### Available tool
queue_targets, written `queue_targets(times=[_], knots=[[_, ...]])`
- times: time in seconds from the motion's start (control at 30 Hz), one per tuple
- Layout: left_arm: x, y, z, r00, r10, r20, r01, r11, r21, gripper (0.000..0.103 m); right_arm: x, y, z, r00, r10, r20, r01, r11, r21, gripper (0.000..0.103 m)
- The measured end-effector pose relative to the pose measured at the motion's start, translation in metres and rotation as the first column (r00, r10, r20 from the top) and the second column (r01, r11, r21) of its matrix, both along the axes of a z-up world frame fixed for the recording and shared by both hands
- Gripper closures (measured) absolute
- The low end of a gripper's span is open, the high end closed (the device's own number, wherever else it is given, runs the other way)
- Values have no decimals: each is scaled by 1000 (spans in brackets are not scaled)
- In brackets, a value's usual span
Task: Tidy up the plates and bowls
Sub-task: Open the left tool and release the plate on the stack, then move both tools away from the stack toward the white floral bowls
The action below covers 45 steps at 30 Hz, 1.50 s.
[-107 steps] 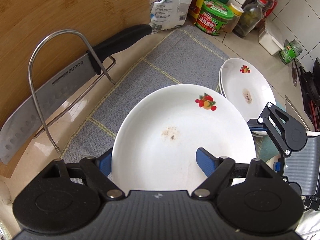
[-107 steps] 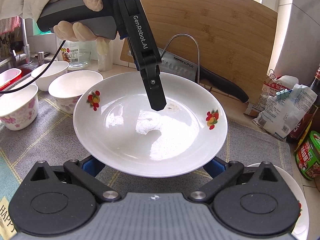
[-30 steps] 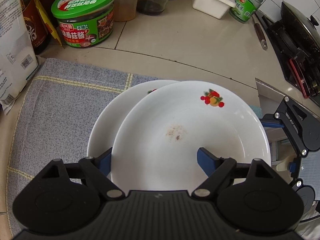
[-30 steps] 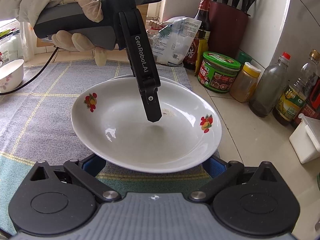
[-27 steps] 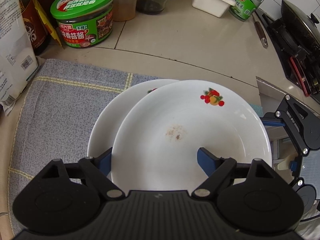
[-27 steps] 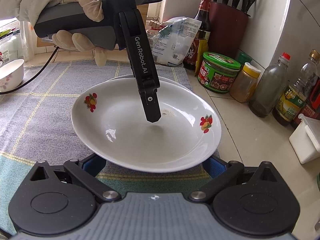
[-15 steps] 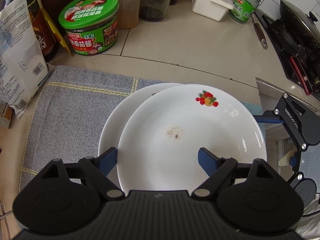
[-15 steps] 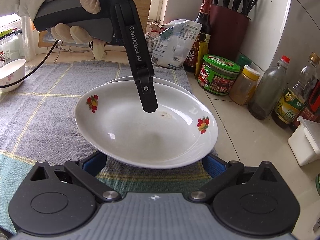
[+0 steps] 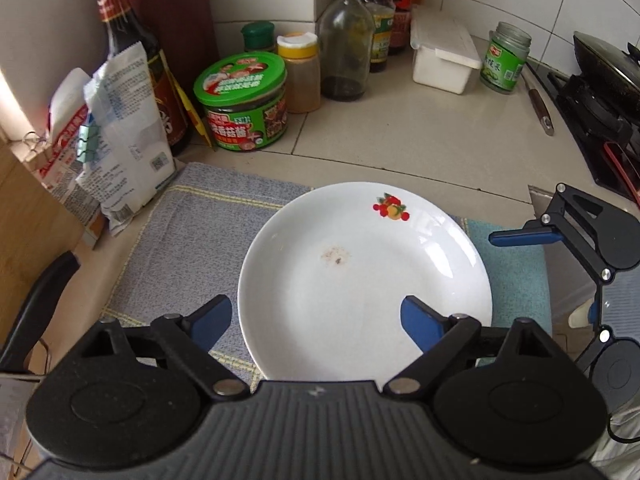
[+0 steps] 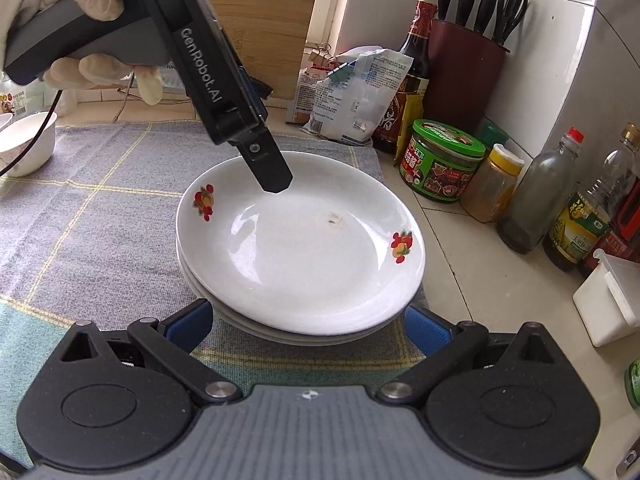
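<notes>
A white plate (image 9: 360, 280) with fruit decals and a brown speck at its centre lies on top of a stack of like plates (image 10: 300, 240) on the grey mat (image 9: 192, 240). My left gripper (image 9: 318, 318) hangs above the plate's near rim. Its jaws are opening, one pad over the plate and the other outside the rim, neither pressing on it. From the right wrist view, its finger (image 10: 272, 176) hovers clear above the far rim. My right gripper (image 10: 308, 328) stands open at the stack's near edge, its blue pads on either side of the rim.
A green-lidded jar (image 9: 242, 100), bottles, clipped bags (image 9: 120, 152) and a white box (image 9: 444, 56) line the back wall. A knife block (image 10: 468, 60) stands in the corner, and a stove (image 9: 600, 100) is at the right. A bowl (image 10: 24, 144) sits far left on the mat.
The plate has come down onto the stack and now lies centred on it. My left gripper let go of it, widened, rose and drew back. The right gripper stayed put.
</notes>
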<state>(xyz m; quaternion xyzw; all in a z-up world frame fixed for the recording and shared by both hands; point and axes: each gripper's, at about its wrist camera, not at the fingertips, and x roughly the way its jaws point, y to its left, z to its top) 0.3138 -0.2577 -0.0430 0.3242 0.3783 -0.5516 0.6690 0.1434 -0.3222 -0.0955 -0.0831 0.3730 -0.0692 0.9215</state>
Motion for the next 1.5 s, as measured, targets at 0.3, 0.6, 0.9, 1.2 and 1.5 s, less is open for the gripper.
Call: queue_targets(times=[0.3, 0.6, 0.9, 1.2, 1.5], knots=[[-29, 57, 12, 968, 240, 74, -225, 959, -172, 10, -1, 5, 6, 999, 40, -1, -40, 999, -18, 0], [-66, 118, 16, 842, 534, 77, -490, 816, -307, 3, 3, 16, 17, 995, 99, 28, -99, 995, -14, 0], [-98, 180, 9, 744, 659, 110, -607, 736, -300, 2, 16, 50, 18, 979, 204, 11, -204, 978, 42, 0], [-110, 264, 10, 722, 688, 71, -633, 698, -335, 2, 25, 125, 17, 971, 241, -4, -241, 971, 5, 0], [-119, 368, 5, 723, 685, 93, -632, 709, -313, 1, 15, 219, 7, 975, 218, -40, -219, 976, 1, 0]])
